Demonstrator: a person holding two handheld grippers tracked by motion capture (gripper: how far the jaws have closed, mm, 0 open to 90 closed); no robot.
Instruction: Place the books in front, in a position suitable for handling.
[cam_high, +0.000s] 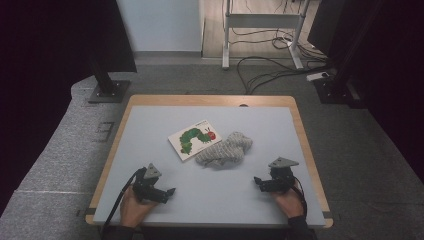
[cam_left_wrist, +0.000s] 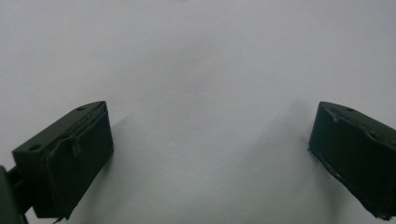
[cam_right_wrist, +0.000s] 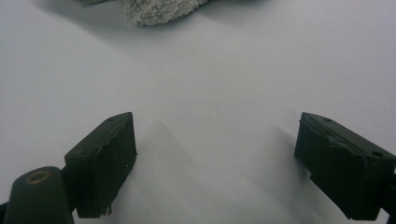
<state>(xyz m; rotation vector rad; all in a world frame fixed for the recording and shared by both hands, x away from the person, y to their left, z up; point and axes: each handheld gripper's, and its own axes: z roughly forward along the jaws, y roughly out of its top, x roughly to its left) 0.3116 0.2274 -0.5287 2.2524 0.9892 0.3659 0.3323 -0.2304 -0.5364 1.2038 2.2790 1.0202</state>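
Sock (cam_high: 224, 149) overlaps the book (cam_high: 195, 139) mid-surface. Both your grippers, left (cam_high: 170, 191) and right (cam_high: 256, 181), wait near the front edge, jaws wide and empty. Grab carelessly and you may drag the book along.

Grey-topped table (cam_high: 150, 130), cables (cam_high: 265, 70) on floor, desk frame (cam_high: 262, 22)
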